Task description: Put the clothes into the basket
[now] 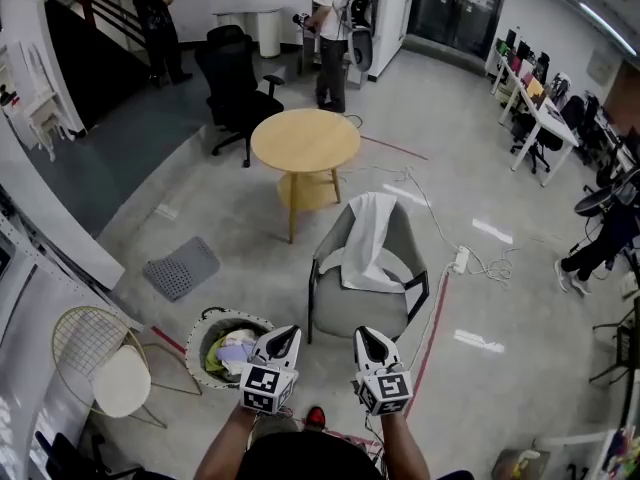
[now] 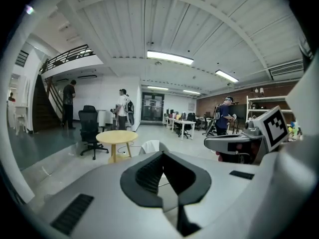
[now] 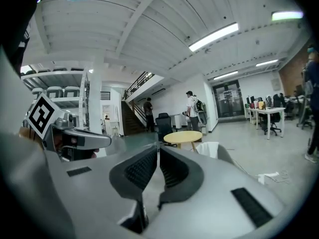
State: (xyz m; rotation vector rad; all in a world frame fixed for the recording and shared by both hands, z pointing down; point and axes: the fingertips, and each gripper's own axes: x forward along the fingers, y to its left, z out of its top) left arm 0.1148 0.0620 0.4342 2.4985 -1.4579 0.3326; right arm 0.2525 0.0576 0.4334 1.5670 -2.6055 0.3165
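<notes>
Fingers of my left gripper (image 1: 288, 334) and right gripper (image 1: 364, 336) are clenched on nothing. White cloth (image 1: 372, 230) drapes over the grey chair (image 1: 350, 313); other clothes (image 1: 235, 351) lie in the basket (image 1: 196, 340) beside it.

A white garment (image 1: 372, 238) hung draped over the back and seat of a grey chair (image 1: 355, 313). Just left of the chair, a round basket (image 1: 203, 336) stood upright on the floor (image 1: 200, 218), holding a heap of pale, mixed clothes (image 1: 235, 353).
</notes>
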